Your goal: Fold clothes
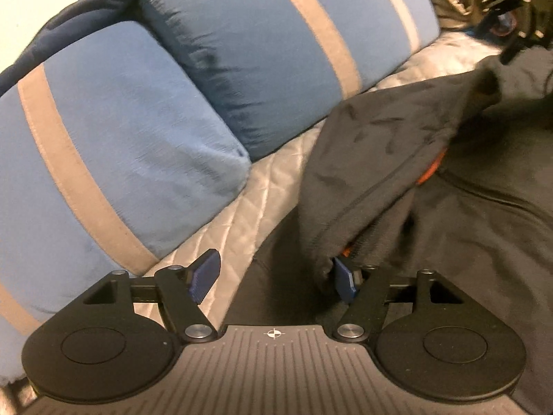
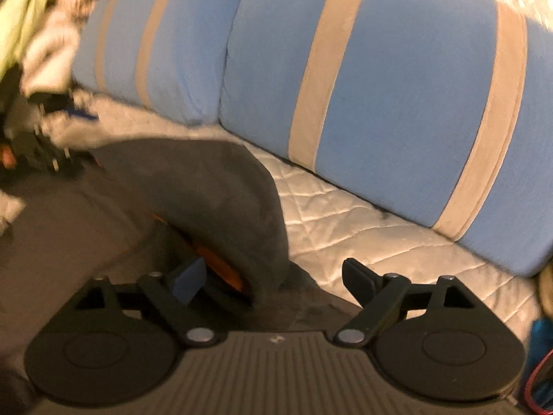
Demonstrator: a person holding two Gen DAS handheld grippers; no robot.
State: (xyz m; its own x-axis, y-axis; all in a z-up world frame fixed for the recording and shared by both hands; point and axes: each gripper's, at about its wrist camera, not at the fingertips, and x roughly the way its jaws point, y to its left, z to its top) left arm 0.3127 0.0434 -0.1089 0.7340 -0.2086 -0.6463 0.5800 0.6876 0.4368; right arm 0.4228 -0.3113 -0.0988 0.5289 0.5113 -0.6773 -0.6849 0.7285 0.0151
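Fingers of your left gripper (image 1: 274, 278) stand apart, grasping nothing; a fold of the dark jacket (image 1: 397, 159) drapes over the right one. Your right gripper (image 2: 273, 283) is likewise released, its left finger touching a rolled jacket (image 2: 207, 186) edge with orange lining (image 2: 221, 266) showing. The jacket lies on the quilt (image 1: 249, 207), at centre right in the left view and lower left in the right view. Beyond it, striped blue pillows (image 2: 397, 79) fill the top.
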